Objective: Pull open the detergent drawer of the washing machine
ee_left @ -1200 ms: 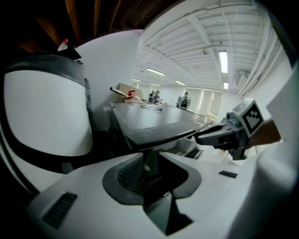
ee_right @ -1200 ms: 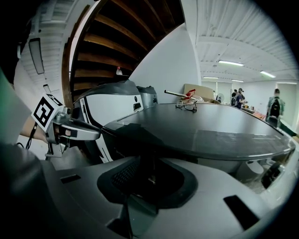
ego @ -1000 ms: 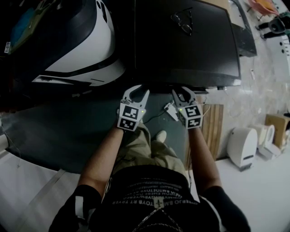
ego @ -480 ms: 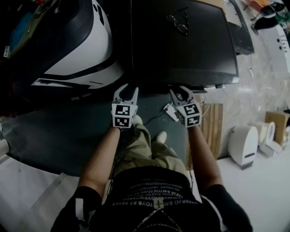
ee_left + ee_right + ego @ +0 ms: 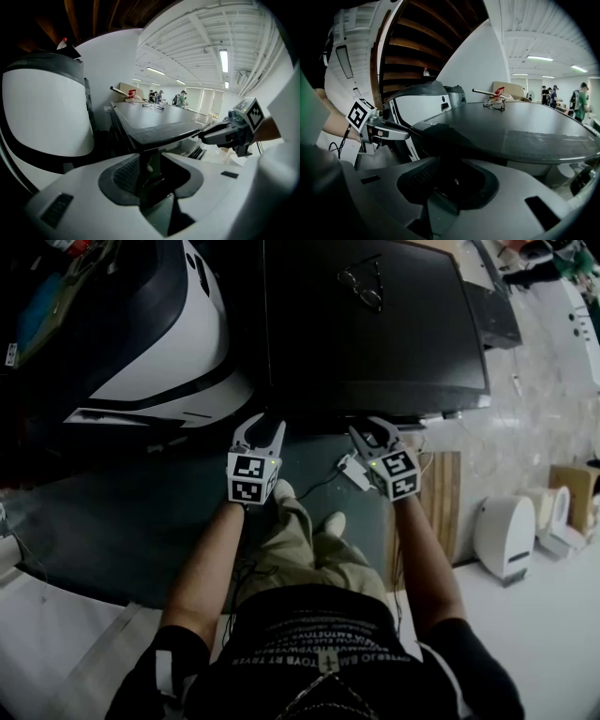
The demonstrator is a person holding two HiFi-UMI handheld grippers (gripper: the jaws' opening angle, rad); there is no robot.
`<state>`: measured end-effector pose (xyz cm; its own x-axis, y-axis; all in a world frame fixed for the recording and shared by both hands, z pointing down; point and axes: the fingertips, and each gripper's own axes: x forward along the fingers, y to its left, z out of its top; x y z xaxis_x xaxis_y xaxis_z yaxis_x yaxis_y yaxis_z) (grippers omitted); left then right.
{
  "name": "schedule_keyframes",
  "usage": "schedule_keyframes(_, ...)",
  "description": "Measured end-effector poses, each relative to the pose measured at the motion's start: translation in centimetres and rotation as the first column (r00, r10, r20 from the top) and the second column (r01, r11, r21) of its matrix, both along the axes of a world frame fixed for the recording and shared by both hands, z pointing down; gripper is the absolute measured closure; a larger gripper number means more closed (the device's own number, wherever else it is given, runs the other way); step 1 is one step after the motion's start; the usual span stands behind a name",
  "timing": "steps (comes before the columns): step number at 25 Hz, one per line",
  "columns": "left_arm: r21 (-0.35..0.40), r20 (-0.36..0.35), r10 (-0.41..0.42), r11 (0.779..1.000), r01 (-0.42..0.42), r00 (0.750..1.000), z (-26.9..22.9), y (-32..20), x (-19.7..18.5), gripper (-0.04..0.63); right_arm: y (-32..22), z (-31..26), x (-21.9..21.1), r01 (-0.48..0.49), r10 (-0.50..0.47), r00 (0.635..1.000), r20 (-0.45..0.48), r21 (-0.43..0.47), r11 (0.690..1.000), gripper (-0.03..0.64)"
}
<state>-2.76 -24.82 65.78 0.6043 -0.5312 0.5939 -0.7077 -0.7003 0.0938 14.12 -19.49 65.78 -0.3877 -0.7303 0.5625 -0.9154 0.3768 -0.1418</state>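
Washing machine: we take the dark, flat-topped machine [image 5: 375, 343] in the middle of the head view for it. Its top fills the far centre, and its near edge runs just ahead of both tools.
Detergent drawer: we cannot pick it out in any view. We judge it sits on the front face below that near edge, which the top hides from above.
Left gripper: the left gripper [image 5: 260, 427] hangs at the near left corner of the top. Its jaws have just been opening and stand wide apart, with the corner in line between them but nothing clamped.
Right gripper: the right gripper [image 5: 373, 433] is at the near edge, further right. Its jaws have just been opening too; they stand well apart and hold nothing, with only the dark edge of the top beyond the gap.
Done: both tools stand at the front of the machine, as far as we can see.
Left to do: no drawer shows pulled out, so we judge that the grip on its front and the whole pull are yet to come.
Count, tools: two grippers, one in each hand.
Count, machines: one dark-topped machine, one white-and-black appliance [image 5: 150, 352] to its left, one small white appliance [image 5: 502, 540] at the near right.
Count, other: one pair of glasses [image 5: 361, 287] on the far part of the top, one wooden board [image 5: 441, 507] at the machine's near right, two light shoes [image 5: 333, 521] below us.
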Motion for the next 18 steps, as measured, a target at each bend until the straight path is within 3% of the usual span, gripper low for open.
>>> schedule_keyframes(18,-0.027,0.01,0.012,1.0,-0.012,1.0,-0.1,2.5,-0.4,0.466,2.1,0.1,-0.2,0.001,-0.001,1.0,0.01,-0.007,1.0,0.529)
